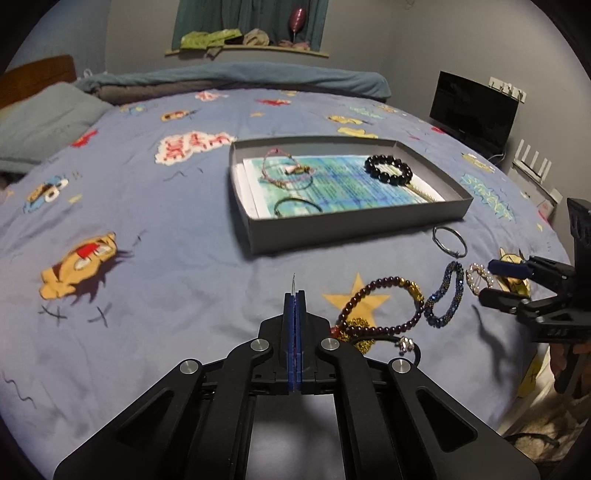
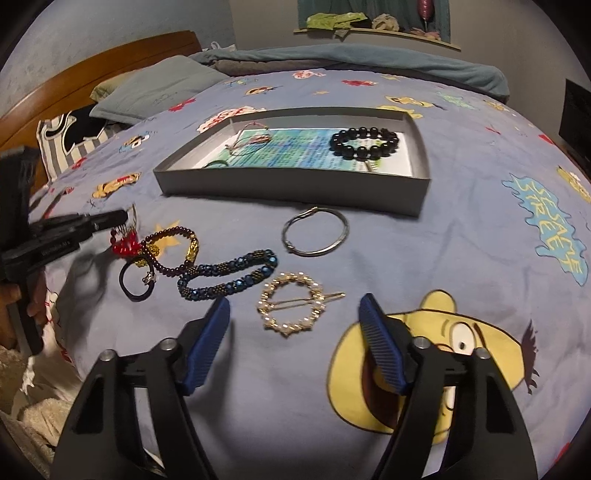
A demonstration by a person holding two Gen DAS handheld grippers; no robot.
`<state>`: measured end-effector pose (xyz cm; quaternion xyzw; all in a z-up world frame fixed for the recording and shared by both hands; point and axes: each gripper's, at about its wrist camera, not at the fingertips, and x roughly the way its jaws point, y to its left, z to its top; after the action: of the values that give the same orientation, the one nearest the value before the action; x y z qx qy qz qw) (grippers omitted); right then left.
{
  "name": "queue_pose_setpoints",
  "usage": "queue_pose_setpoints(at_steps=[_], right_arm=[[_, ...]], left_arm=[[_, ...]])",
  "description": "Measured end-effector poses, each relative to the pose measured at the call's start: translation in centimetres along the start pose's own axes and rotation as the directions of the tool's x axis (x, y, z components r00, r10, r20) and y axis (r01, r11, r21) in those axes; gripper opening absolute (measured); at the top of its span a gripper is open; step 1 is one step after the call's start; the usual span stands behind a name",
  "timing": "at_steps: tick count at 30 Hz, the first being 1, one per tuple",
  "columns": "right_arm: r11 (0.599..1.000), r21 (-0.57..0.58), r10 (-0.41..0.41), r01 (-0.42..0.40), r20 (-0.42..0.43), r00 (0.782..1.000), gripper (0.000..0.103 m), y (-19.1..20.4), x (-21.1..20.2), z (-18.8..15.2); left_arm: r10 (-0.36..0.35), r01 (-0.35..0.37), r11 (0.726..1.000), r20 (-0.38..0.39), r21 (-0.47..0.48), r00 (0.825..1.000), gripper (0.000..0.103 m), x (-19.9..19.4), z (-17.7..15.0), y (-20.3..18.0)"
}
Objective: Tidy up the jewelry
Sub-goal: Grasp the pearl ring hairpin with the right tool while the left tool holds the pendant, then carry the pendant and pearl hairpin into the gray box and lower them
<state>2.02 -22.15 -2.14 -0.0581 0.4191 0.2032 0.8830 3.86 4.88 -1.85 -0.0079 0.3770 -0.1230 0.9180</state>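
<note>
Left gripper [image 1: 294,295] clamped on a thin earring hook [image 1: 293,282]; right gripper [image 2: 295,314] apart over the pearl hair clip [image 2: 293,304]. Risk: hook slipping free before the tray [image 2: 295,192].

Bed with blue cartoon-print bedspread [image 1: 184,229] fills most of both frames. Brown wooden headboard [image 2: 92,70] upper left in the right wrist view, grey-green pillow [image 2: 155,92] just below it. Folded teal blanket [image 1: 229,75] along the bed's far edge. Grey walls [image 1: 424,40]; curved wooden shelf [image 1: 247,51] top centre under teal curtains [image 1: 251,18]. Black monitor [image 1: 476,110] upper right in the left wrist view. Dim light.
</note>
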Motion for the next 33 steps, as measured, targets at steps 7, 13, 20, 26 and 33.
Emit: queue_pose_setpoints(at_steps=[7,13,20,26,33], right_arm=[[0.997,-0.056,-0.046,0.047,0.017,0.999,0.041,0.8,0.2,-0.3],[0.998,-0.039,-0.039,0.041,0.056,0.998,0.041,0.2,-1.3,0.3],[0.999,-0.021,-0.044,0.046,0.096,0.994,0.041,-0.8,-2.8,1.5],[0.999,-0.029,-0.042,0.046,0.126,0.991,0.041,-1.3,-3.6,3.1],[0.998,-0.029,-0.044,0.049,0.152,0.987,0.041,-2.1,-3.7,5.5]], left_arm=[[-0.006,0.006,1.0,0.042,0.013,0.999,0.001,-1.4,0.6,-0.1],[-0.021,0.02,1.0,0.082,0.016,0.996,0.001,-2.8,1.4,-0.3],[-0.025,0.022,0.999,0.13,0.025,0.991,0.001,-4.8,2.5,-0.4],[-0.029,0.026,0.999,0.167,0.023,0.986,0.001,-5.7,4.2,0.1],[-0.017,0.011,0.999,0.208,0.031,0.978,0.001,-6.5,6.2,0.6]])
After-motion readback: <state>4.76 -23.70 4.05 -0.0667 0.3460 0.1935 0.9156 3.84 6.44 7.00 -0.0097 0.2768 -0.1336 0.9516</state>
